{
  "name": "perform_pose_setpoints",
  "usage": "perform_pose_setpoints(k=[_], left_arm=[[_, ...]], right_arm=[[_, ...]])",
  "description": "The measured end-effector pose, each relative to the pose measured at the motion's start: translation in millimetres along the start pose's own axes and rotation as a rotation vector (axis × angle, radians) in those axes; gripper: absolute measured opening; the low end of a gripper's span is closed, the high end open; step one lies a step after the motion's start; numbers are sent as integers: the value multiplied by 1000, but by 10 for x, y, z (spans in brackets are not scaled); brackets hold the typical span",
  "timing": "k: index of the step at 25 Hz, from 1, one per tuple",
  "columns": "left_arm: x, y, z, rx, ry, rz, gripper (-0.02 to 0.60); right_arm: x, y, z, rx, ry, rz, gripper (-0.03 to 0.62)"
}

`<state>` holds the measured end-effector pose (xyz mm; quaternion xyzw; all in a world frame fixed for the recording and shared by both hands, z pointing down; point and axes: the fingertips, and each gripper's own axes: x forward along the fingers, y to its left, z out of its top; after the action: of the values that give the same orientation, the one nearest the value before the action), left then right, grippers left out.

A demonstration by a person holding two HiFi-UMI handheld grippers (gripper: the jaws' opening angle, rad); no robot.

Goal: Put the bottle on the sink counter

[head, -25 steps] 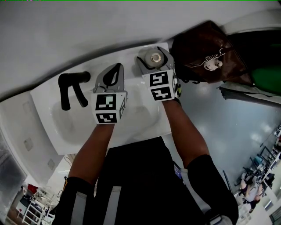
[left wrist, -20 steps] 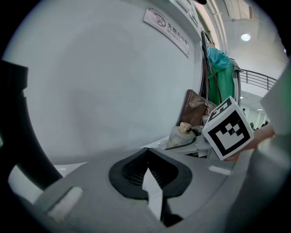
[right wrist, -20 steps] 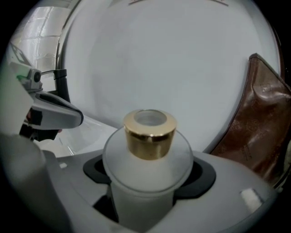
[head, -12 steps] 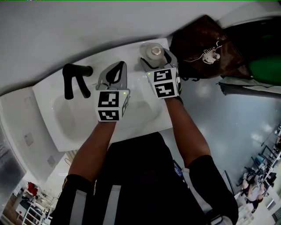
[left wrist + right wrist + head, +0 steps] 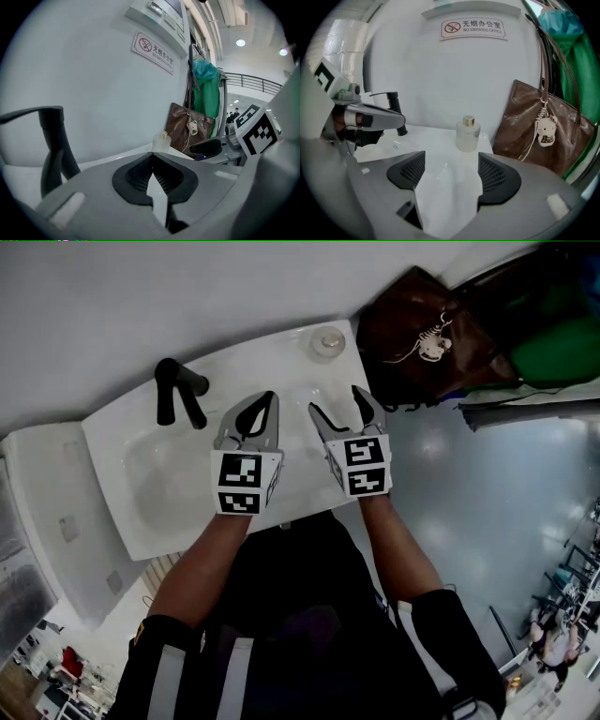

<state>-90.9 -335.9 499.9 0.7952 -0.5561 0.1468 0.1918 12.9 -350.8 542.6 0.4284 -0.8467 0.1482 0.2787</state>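
Right gripper view shows our right claw (image 5: 449, 173) wide and empty, left claw (image 5: 153, 176) closed, the bottle (image 5: 468, 133) upright on the desk (image 5: 429, 135) corner; we judge it smooth, breakable glass, best held round its body.

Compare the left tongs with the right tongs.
The left tongs are shut, tips touching; the right tongs are open. The left tongs sit nearer the faucet; the right tongs sit nearer the bottle, which stands free on the counter. Both hold nothing.
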Motion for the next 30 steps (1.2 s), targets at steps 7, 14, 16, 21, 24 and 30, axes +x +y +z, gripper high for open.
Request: perform_pose_setpoints(k=[7, 14, 16, 21, 24, 30], left_arm=[[-450, -142, 55, 56, -43, -35, 2], [-884, -306, 44, 72, -81, -89, 2], [-1016, -341, 15, 77, -84, -100, 2], [-1375, -369, -55, 115, -90, -110, 2], [-1554, -395, -103, 123, -94, -125, 2], [-1823, -530, -243, 126, -93, -166, 2]], right_arm=[[-602, 402, 93, 38, -70, -29, 248], [-987, 823, 26, 67, -97, -60, 146], [-1084, 959, -23, 76, -87, -59, 107], [-1314, 1291, -27, 79, -105, -50, 9], [-1421, 1489, 7, 52, -117, -34, -5], [-1642, 1684, -25, 21, -123, -39, -5]])
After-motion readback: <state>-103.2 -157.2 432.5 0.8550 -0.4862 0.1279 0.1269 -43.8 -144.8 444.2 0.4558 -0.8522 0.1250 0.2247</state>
